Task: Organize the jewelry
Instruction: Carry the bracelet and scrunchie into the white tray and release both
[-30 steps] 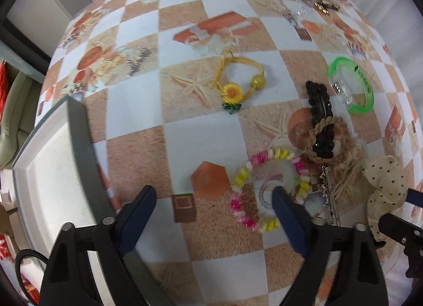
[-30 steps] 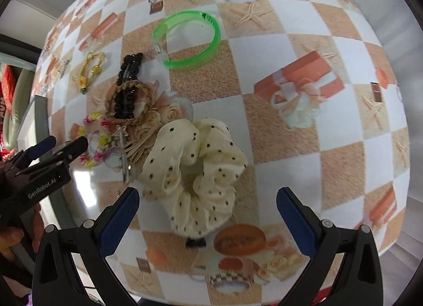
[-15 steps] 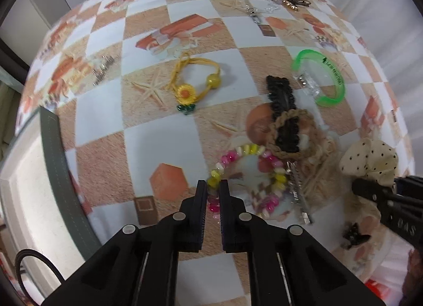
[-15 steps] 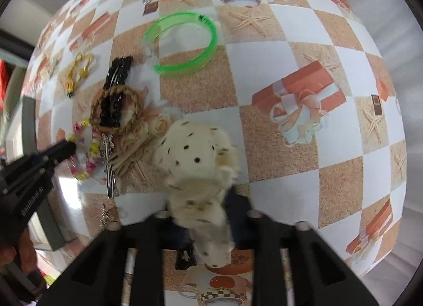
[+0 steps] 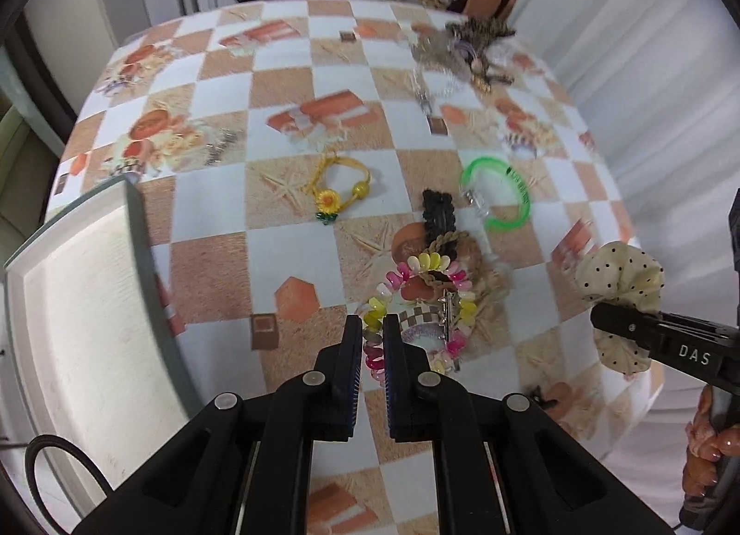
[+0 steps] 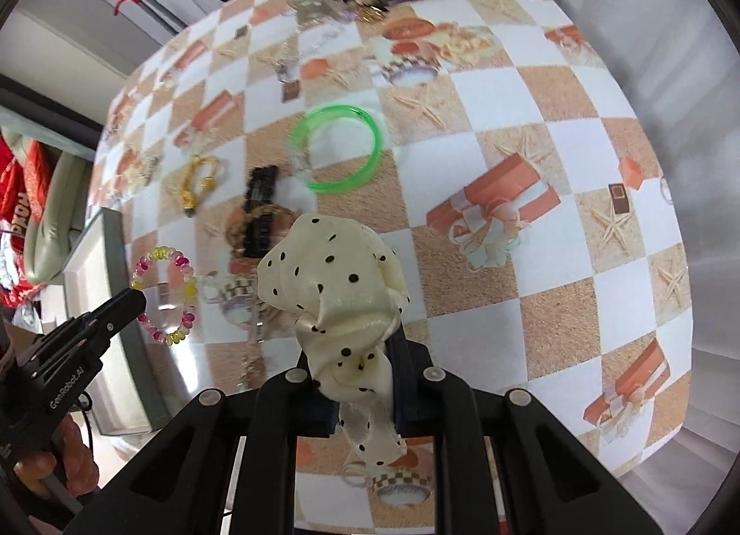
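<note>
My left gripper (image 5: pixel 372 331) is shut on a pink and yellow bead bracelet (image 5: pixel 428 264) and holds it lifted above the table; the bracelet also shows hanging from that gripper in the right wrist view (image 6: pixel 166 294). My right gripper (image 6: pixel 358 378) is shut on a cream polka-dot scrunchie (image 6: pixel 333 276), raised off the table; the scrunchie shows at the right in the left wrist view (image 5: pixel 619 276). A grey-rimmed tray (image 5: pixel 138 248) with a cream lining lies at the left.
On the checked tablecloth lie a green bangle (image 5: pixel 497 197), a black hair clip (image 5: pixel 439 216) under a braided ring, a yellow sunflower bracelet (image 5: pixel 337 188), a silver clip (image 5: pixel 446 304) and a pile of hair accessories (image 5: pixel 476 45) at the far edge.
Both grippers closed from open, the left on the bead bracelet, the right on the scrunchie, and both lifted their items off the table.
</note>
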Motion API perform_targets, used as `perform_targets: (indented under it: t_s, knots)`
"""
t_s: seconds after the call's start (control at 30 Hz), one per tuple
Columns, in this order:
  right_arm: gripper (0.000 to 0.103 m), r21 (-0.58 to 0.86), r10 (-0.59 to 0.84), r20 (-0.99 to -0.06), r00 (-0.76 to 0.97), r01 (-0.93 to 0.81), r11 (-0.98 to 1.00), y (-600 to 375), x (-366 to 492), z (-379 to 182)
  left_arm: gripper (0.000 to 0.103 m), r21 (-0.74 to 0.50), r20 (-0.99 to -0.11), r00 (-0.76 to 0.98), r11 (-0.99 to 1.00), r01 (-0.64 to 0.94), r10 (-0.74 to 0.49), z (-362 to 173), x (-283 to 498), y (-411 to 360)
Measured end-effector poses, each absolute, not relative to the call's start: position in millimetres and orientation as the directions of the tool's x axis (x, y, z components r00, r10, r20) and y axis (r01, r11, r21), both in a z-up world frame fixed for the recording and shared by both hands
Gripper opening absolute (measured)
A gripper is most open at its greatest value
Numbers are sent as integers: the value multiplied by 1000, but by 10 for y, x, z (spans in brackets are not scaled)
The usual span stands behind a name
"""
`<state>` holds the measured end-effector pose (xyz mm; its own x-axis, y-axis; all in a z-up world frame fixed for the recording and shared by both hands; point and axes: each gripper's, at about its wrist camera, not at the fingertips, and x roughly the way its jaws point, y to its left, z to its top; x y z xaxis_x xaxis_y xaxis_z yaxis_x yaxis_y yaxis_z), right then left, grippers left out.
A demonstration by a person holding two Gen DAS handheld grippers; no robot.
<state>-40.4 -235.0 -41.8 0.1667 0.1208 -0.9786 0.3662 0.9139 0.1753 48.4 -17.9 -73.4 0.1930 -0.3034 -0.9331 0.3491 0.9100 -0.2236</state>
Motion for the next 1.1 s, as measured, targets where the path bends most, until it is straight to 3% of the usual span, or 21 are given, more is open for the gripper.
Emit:
perform_targets:
  t_s: [0.5,1.1]
  knots:
    - [18,261,242,-957,162,108,959,-1136,-166,-69,13,-208,-939,256,973,104,-228,-553,-1,1122]
    - [18,335,328,-942,-66,-176,926,605,-58,-654,13,-110,-979,188,984,-142,-82,-1171,-466,2312]
